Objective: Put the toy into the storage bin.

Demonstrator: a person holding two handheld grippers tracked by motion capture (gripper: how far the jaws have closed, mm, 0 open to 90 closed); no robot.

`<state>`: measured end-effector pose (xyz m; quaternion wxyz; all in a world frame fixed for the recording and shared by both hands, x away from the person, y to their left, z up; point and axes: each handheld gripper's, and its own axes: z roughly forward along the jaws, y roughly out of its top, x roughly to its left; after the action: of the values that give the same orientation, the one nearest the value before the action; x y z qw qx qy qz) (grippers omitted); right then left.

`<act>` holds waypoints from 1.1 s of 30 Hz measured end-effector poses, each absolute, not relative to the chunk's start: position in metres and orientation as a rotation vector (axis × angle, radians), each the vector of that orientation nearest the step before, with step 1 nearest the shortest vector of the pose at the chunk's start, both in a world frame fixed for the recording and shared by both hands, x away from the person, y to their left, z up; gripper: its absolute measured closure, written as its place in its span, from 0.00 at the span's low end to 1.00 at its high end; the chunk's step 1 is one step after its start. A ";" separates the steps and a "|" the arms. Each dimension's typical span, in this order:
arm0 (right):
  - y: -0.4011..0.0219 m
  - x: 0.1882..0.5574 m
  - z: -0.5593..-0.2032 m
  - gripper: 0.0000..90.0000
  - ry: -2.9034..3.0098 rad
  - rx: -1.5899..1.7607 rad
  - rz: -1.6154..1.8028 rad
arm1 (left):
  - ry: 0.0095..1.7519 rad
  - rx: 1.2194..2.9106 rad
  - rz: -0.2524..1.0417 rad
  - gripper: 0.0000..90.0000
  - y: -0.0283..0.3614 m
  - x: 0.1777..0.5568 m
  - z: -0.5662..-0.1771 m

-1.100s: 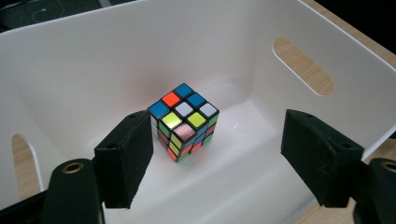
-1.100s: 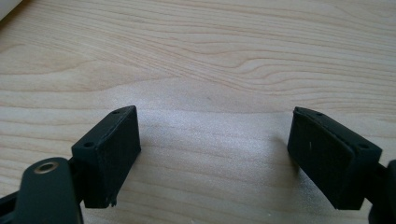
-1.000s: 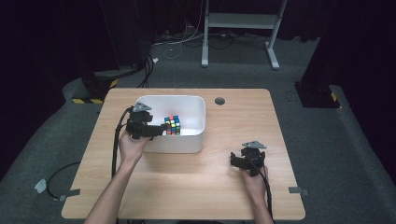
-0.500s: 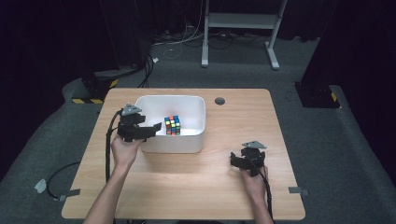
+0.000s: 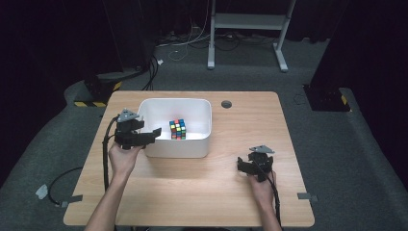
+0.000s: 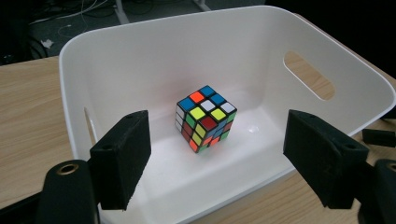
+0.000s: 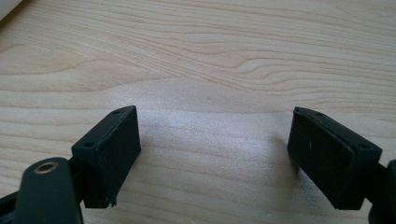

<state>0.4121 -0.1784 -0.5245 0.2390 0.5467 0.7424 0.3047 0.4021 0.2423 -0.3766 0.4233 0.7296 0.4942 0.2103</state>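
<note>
Rubik's cube (image 6: 205, 118) inside white bin (image 6: 327, 60), apparently unlabelled; left gripper (image 6: 224, 161) just opening, empty; right gripper (image 7: 224, 156) wide, empty.

- The white bin's (image 6: 327, 65) near wall is cut off by the bottom edge in the left gripper view.
- The cube's (image 6: 205, 118) underside is hidden.

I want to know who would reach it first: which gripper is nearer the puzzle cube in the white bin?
Left. The left gripper is at the white bin's left rim, beside the puzzle cube. The right gripper rests on the table, outside the bin.
</note>
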 end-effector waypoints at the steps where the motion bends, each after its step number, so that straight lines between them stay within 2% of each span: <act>1: -0.178 0.412 -0.525 0.19 2.033 1.497 0.834 | 1.238 1.822 0.525 0.26 0.243 0.402 -0.377; 33: -0.178 0.412 -0.525 0.19 2.033 1.499 0.835 | 1.259 1.762 0.566 0.26 0.267 0.375 -0.376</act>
<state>0.4120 -0.1782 -0.5245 0.2385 0.5472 0.7422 0.3047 0.3752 0.2673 -0.3762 0.4365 0.7082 0.5061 0.2277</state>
